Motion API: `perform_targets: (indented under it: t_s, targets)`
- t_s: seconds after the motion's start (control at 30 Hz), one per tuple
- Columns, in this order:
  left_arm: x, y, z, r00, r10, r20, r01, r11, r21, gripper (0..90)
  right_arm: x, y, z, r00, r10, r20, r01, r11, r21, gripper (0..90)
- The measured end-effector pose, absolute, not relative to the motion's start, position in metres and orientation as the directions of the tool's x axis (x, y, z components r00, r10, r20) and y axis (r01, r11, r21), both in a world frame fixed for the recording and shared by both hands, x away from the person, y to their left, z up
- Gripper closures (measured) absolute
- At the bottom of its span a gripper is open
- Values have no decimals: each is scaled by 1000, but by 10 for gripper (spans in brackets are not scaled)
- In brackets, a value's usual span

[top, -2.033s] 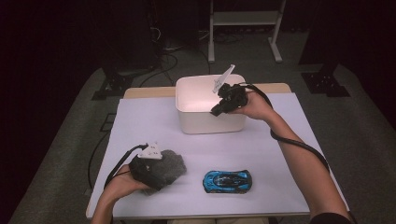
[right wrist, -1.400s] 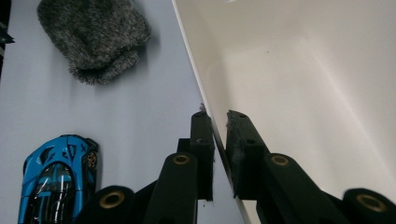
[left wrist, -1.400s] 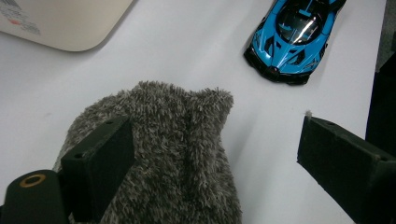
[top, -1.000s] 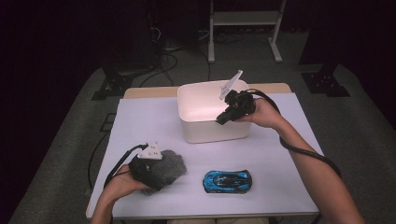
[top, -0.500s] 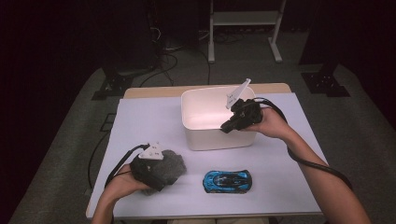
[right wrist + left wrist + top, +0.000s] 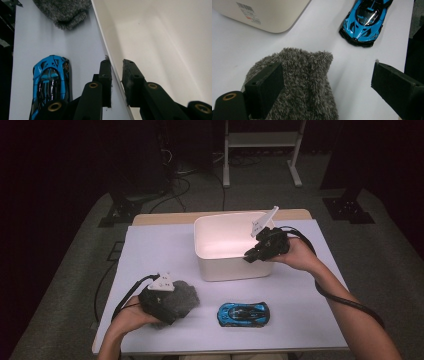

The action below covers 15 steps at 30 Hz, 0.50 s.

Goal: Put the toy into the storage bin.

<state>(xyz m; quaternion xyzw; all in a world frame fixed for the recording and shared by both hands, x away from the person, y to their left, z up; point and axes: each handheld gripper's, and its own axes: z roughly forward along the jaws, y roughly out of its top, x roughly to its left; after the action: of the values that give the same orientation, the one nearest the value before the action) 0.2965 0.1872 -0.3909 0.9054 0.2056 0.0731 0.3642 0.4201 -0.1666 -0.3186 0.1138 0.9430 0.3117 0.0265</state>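
- Left gripper view: the side of the white bin (image 6: 262,15), at the upper left of the frame, carries a small sticker with a barcode and fine print too small to read.
- The blue toy car (image 6: 364,20) at the upper right bears no lettering that can be made out.
- High view: the right tongs (image 6: 248,256) sit at the bin's (image 6: 235,270) right front corner, right of centre in the frame.
- Right gripper view: the right tongs (image 6: 117,75) straddle the thin bin wall (image 6: 112,70), one pad outside and one inside, with a slight gap on the inner side. The jaws have just been opening a little, and the rim stands between them.
- In that same view the car (image 6: 50,80) lies at the lower left on the white tabletop (image 6: 82,45), and the grey fuzzy cloth (image 6: 62,11) is at the top.
- High view: the left tongs (image 6: 172,312) rest on the cloth (image 6: 180,300) at the lower left of the frame, with the car (image 6: 243,313) just to its right.
- Left gripper view: the left tongs (image 6: 327,82) stand wide open. One pad lies against the cloth (image 6: 299,82), the other is well clear of it over bare tabletop (image 6: 237,50), so nothing is clamped.
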Motion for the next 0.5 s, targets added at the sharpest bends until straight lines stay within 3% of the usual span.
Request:
perform_targets:
  t_s: [0.5]
  targets:
    - [298, 187, -394, 906, 423, -20, 320, -653, 687, 105, 410, -174, -321, -973, 225, 54, 213, 776, 594, 823]
